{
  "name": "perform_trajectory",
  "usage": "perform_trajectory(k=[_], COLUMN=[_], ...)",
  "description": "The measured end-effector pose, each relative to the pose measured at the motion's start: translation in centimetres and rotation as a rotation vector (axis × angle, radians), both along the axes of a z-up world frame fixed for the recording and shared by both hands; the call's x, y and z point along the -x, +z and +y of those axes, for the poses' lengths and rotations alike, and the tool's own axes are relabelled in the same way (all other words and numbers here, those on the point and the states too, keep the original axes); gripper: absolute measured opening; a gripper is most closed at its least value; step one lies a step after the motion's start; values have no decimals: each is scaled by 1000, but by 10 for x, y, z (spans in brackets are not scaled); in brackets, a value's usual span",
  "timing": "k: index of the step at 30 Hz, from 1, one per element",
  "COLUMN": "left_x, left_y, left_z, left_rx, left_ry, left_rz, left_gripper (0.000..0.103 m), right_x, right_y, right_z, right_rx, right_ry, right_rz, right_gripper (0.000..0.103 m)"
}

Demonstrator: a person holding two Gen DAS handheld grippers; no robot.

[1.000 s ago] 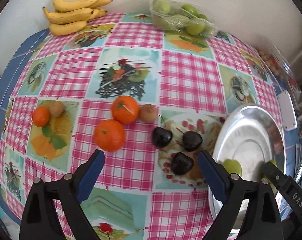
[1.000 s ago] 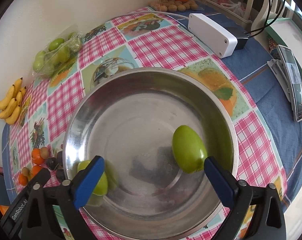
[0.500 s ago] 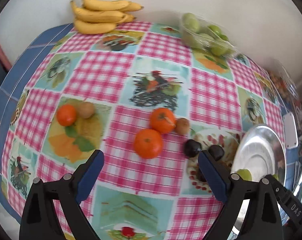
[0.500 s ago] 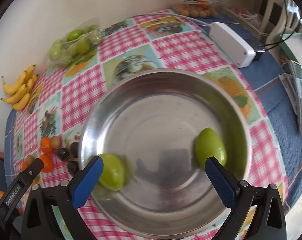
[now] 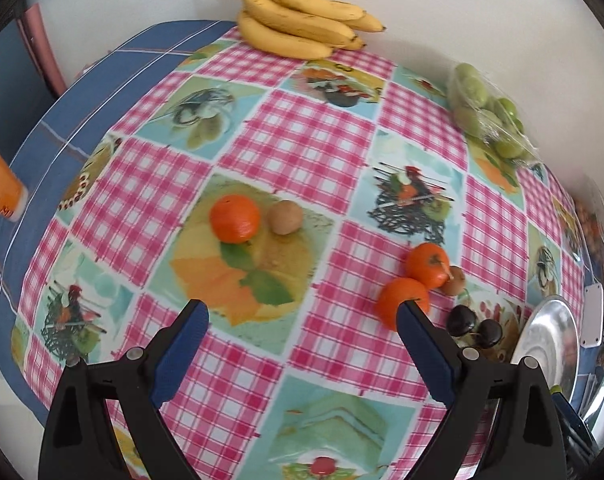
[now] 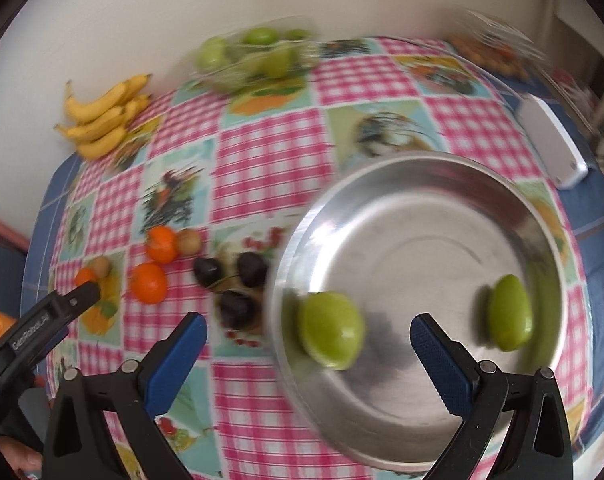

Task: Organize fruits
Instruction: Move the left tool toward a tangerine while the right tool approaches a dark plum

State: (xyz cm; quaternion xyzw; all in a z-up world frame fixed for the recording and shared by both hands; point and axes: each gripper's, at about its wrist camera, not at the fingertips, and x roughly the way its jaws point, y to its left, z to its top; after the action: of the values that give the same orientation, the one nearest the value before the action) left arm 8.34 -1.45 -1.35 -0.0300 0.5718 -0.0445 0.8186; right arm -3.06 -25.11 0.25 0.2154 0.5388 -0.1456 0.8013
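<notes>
Two tangerines: the lone one (image 5: 234,218) lies at 12 o'clock from the wide-open, empty left gripper (image 5: 302,350), nearer than the empty, wide-open right gripper (image 6: 307,354).

- The table (image 5: 102,92) carries a blue cloth with a pink-checked picture tablecloth (image 5: 302,148) over it.
- A steel bowl (image 6: 381,208) sits on the tablecloth; all places below are relative to it.
- Three dark plums (image 6: 238,280) lie just beside its left rim.
- Left of the plums: two oranges (image 6: 154,268) and a brown kiwi (image 6: 189,242) close together.
- Further left: a third orange (image 5: 234,218) next to another kiwi (image 5: 286,217).
- Far left, against the wall: a bunch of bananas (image 5: 302,20).
- Behind the bowl: a clear pack of green fruit (image 5: 487,116).
- To its right: a white box (image 6: 549,140) on the blue cloth.
</notes>
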Motion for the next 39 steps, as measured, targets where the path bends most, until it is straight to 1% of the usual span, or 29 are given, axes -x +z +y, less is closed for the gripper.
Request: perform_trajectory(k=[5, 9, 11, 14, 16, 17, 19, 23, 25, 27, 28, 30, 32, 34, 36, 39], left_x=[-2, -4, -5, -6, -7, -8, -9, -10, -11, -13, -14, -16, -17, -17, -18, -21], left_y=[0, 0, 1, 3, 3, 4, 5, 8, 7, 6, 6, 5, 7, 10, 14, 16], left_z=[17, 26, 28, 28, 28, 28, 27, 21, 17, 12, 9, 0, -7, -14, -19, -22], left_rx=[-4, 2, 3, 1, 2, 4, 5, 11, 19, 43, 54, 52, 52, 31, 27, 40], left_ry=[51, 77, 82, 86, 86, 85, 83, 54, 37, 21, 4, -40, -68, -93, -107, -111], left_rz=[-9, -18, -29, -45, -50, -54, -65, -95, -89, -87, -88, -85, -104, -131, -158, -165], left_gripper=[95, 100, 100, 100, 100, 100, 100, 100, 100, 100, 100, 100, 100, 100, 100, 100], right_x=[-14, -21, -24, -26, -26, -26, -27, -31, -32, -33, -34, -37, -40, -44, -48, -54], right_y=[5, 5, 3, 6, 10, 11, 10, 7, 5, 3, 4, 8, 9, 10, 11, 12], right_z=[31, 43, 45, 46, 43, 41, 35, 29, 26, 24, 24, 24, 22, 23, 23, 21], right_rx=[1, -30, -44, 2, 28, 27, 13, 33, 22, 6, 2, 2, 16, 47, 61, 31], right_ry=[113, 145, 148, 142, 127, 118, 102, 88, 86, 90, 97, 98, 93, 101, 108, 129], right_rz=[-31, -68, -90, -124, -163, -179, -181, -153, -146, -139, -142, -182, -188, -187, -198, -219], right_gripper=[103, 103, 103, 103, 103, 103, 103, 103, 103, 103, 103, 103, 103, 103, 103, 100])
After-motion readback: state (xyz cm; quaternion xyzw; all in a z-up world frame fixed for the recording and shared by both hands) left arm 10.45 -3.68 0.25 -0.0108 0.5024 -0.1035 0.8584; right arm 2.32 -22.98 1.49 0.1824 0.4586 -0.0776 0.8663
